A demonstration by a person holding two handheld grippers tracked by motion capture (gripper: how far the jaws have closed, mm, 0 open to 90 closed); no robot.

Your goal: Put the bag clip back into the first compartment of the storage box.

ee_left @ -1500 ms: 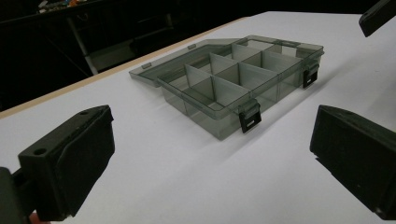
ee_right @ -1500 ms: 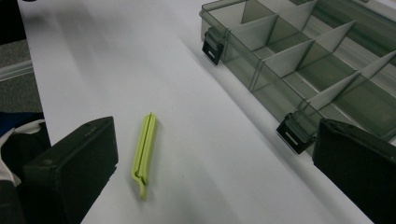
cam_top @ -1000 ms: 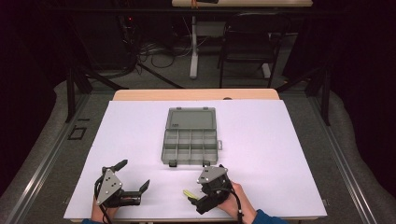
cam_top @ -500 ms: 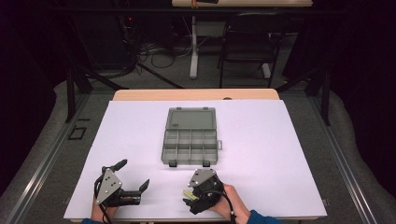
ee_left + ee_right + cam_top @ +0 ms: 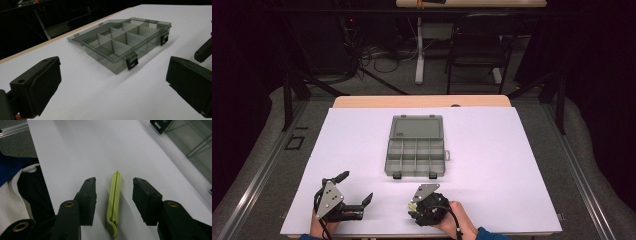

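Yellow-green clip flat on table, between right gripper jaws, just been closing, untouched

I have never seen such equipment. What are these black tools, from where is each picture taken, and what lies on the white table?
A person sits at the white table and holds a hand tool in each hand. Each tool is a gripper with two black jaws. The high view looks down from above: the left gripper is at the lower left, the right gripper beside it.

The other two pictures come from small cameras on the grippers, looking along their jaws. The left gripper view shows its jaws wide apart and a grey plastic organizer box, lid open, compartments empty. In the right gripper view a thin yellow-green clip lies on the table between the jaws. They have just been closing but do not touch it yet, so nothing is held.
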